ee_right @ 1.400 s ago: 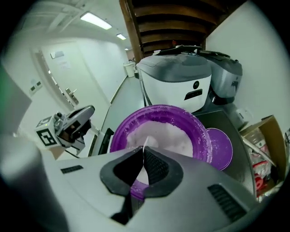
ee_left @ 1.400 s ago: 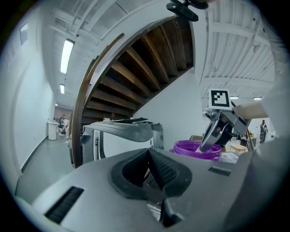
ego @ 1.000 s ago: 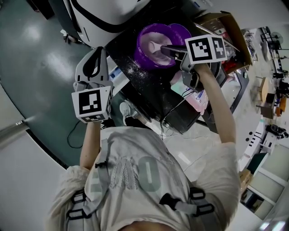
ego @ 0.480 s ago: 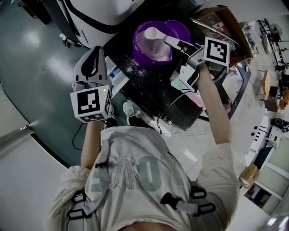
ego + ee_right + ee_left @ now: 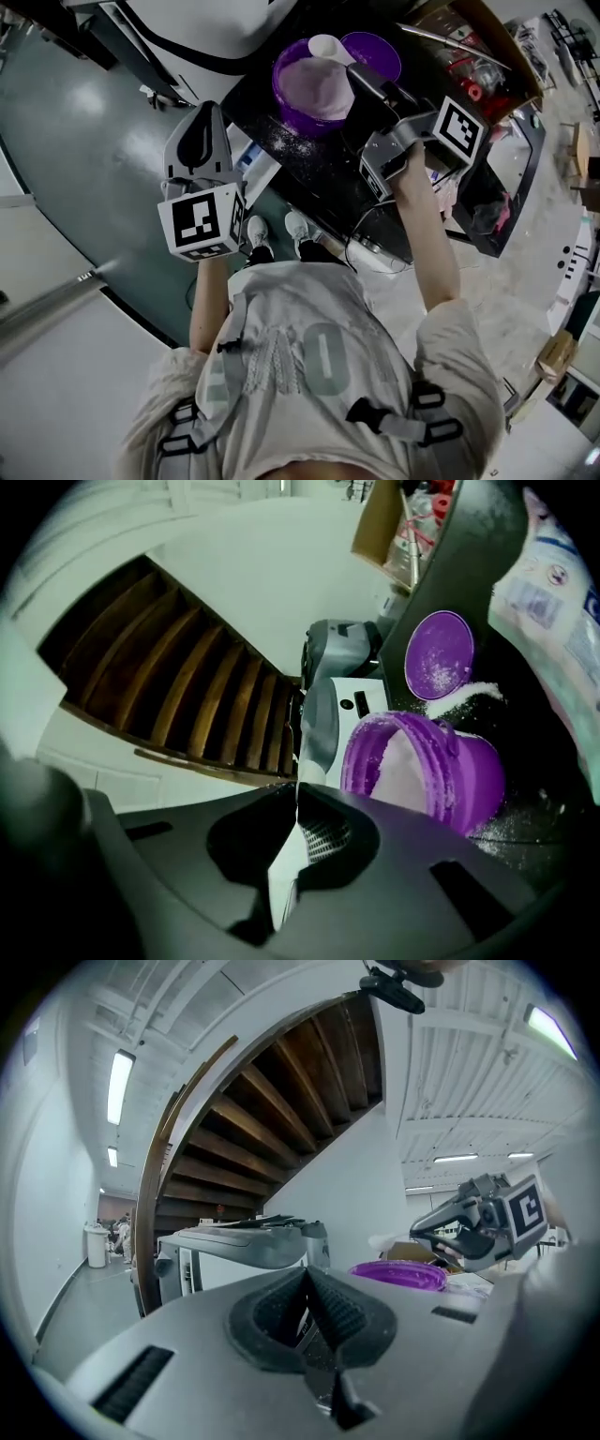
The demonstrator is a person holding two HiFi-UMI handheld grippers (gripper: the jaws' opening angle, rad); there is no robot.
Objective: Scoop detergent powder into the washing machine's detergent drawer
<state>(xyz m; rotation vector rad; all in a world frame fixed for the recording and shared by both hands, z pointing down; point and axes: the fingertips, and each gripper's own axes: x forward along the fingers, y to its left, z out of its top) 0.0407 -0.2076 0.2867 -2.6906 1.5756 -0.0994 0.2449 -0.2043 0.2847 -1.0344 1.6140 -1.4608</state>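
Head view, right gripper clamping scoop, its bowl pointing toward washing machine, left gripper closed, empty.

Open floor lies left of the desk, and the left claw hangs there with room on every side. On the desk, the bare, powder-dusted strip near and left of the purple tub is passable. The washing machine walls the far side. The lid, cardboard box and bag crowd the right, where the right claw holds the scoop at the tub's far rim.
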